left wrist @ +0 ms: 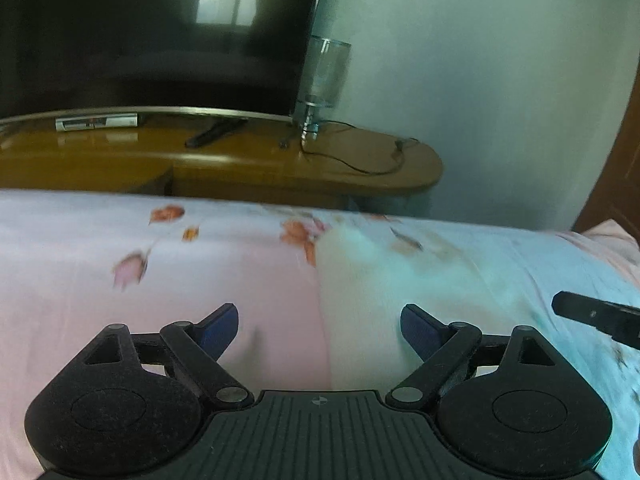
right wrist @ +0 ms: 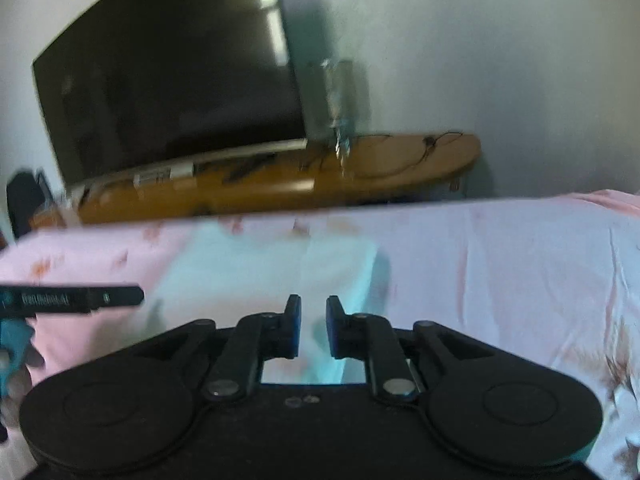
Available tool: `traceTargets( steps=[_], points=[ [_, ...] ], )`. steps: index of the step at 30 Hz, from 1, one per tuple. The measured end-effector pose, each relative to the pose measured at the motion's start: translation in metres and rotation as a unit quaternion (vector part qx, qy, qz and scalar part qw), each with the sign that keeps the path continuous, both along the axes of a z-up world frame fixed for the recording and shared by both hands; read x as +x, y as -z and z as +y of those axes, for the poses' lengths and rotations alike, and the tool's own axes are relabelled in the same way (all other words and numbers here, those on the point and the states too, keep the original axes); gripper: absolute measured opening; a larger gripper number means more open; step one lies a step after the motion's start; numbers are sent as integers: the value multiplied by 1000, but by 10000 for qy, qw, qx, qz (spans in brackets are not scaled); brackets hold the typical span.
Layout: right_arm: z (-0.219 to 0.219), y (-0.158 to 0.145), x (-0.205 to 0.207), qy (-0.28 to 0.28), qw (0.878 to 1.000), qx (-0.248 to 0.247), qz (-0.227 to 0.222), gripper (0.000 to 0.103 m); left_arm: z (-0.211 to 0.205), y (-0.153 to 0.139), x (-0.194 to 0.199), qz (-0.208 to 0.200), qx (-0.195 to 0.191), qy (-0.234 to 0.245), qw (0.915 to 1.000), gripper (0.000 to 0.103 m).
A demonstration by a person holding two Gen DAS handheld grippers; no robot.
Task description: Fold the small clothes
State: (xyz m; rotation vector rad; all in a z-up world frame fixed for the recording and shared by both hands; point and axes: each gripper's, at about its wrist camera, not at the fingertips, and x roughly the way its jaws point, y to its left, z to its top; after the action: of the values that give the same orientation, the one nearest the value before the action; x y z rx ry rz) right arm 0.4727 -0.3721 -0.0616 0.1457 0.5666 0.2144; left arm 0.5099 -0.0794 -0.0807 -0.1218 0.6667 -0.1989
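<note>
A pale mint-white small garment (right wrist: 264,276) lies flat on the pink floral bedsheet (right wrist: 500,264); in the left wrist view it shows as a light panel (left wrist: 400,280) to the right of centre. My left gripper (left wrist: 319,328) is open and empty, held low over the sheet at the garment's left edge. My right gripper (right wrist: 313,326) has its jaws close together with a narrow gap, held just above the garment's near part; nothing is visibly pinched. Each view shows the other gripper's finger at its edge.
Beyond the bed's far edge stands a wooden TV cabinet (left wrist: 280,160) with a dark television (left wrist: 152,32), a clear glass lamp (left wrist: 322,76), a remote and a trailing cable. A white wall (left wrist: 480,80) is behind. A brown door edge (left wrist: 616,168) is at right.
</note>
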Motion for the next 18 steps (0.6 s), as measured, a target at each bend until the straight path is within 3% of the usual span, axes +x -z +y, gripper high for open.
traceTargets(
  steps=[3, 4, 5, 6, 9, 11, 14, 16, 18],
  points=[
    [3, 6, 35, -39, 10000, -37, 42, 15, -5, 20, 31, 351, 174, -66, 9992, 89],
    [4, 14, 46, -70, 9997, -63, 231, 14, -2, 29, 37, 447, 131, -121, 9988, 96],
    [6, 29, 57, -42, 9974, -251, 669, 10, 1, 32, 38, 469, 37, -283, 9985, 98],
    [8, 42, 61, -25, 9963, -326, 793, 10, 3, 31, 39, 539, -44, -287, 9981, 98],
    [10, 30, 57, -79, 9958, -441, 801, 11, 3, 16, 32, 249, 33, -268, 9993, 97],
    [9, 20, 47, -6, 9986, -375, 366, 19, 0, 14, 36, 219, 15, -229, 9995, 97],
    [8, 20, 50, 89, 9995, -236, 189, 20, -5, 19, 50, 241, 123, -211, 9994, 98],
    [13, 25, 59, -9, 9984, -481, 292, 21, -9, 27, 57, 368, 313, -197, 9986, 98],
    [20, 43, 71, -65, 9936, -904, 680, 22, -12, 30, 58, 415, 413, -263, 9979, 98]
  ],
)
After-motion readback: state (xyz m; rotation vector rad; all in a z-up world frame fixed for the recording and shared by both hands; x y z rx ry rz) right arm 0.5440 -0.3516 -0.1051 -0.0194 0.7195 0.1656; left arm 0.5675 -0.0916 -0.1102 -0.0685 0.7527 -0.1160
